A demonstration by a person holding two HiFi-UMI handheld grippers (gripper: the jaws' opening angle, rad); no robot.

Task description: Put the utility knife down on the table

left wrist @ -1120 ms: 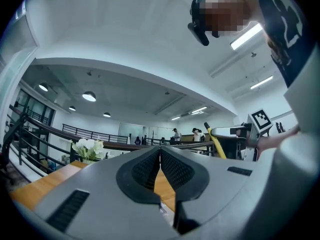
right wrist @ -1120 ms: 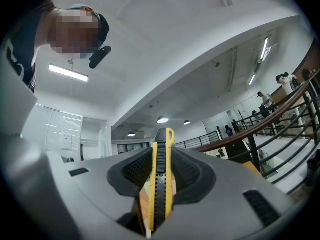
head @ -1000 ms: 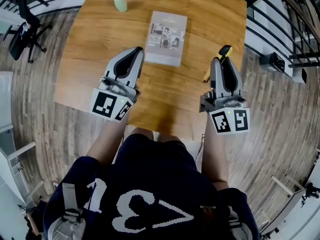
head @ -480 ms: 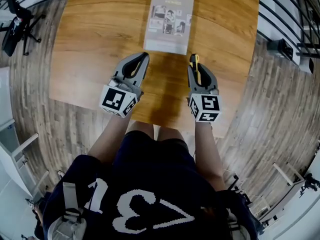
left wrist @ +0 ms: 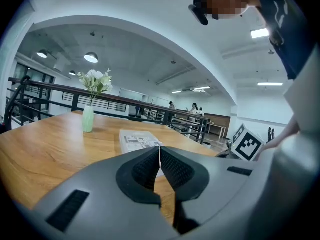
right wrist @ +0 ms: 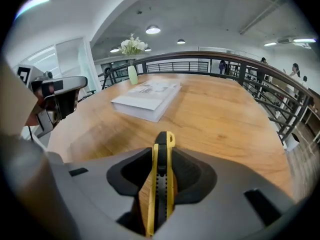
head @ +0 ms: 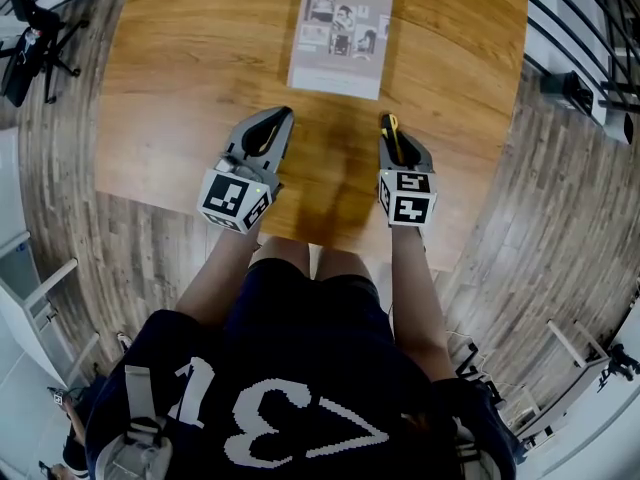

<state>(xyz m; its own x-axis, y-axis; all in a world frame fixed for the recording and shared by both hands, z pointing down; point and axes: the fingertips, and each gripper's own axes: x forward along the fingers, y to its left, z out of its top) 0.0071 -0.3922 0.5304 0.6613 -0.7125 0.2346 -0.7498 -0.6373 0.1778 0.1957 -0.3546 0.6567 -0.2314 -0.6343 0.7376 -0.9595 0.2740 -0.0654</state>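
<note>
Since second ago: both dropped low, now just on near side of booklet [head: 341, 30].
Now: right tongs [head: 392, 126] opening, utility knife [right wrist: 160, 194] still between pads, low over tabletop [head: 200, 68]. Release looks near.
Spare: left tongs [left wrist: 160, 156] pinched together, empty.

Bright, even light frm ceiling lamps [right wrist: 153, 30]; sharp focus, fisheye warp + dark corners.

This looks like an open-plan office or public hall. A broad wooden desk [head: 180, 88] stands on plank flooring [head: 500, 198], with a black railing [right wrist: 243, 73] along its far and right sides. Overhead is a white arched ceiling with round lamps [left wrist: 91, 57] and strip lights. A flower vase [left wrist: 88, 119] and a booklet [head: 340, 33] sit on the desk, and people [left wrist: 194, 111] stand far off beyond the rail.
</note>
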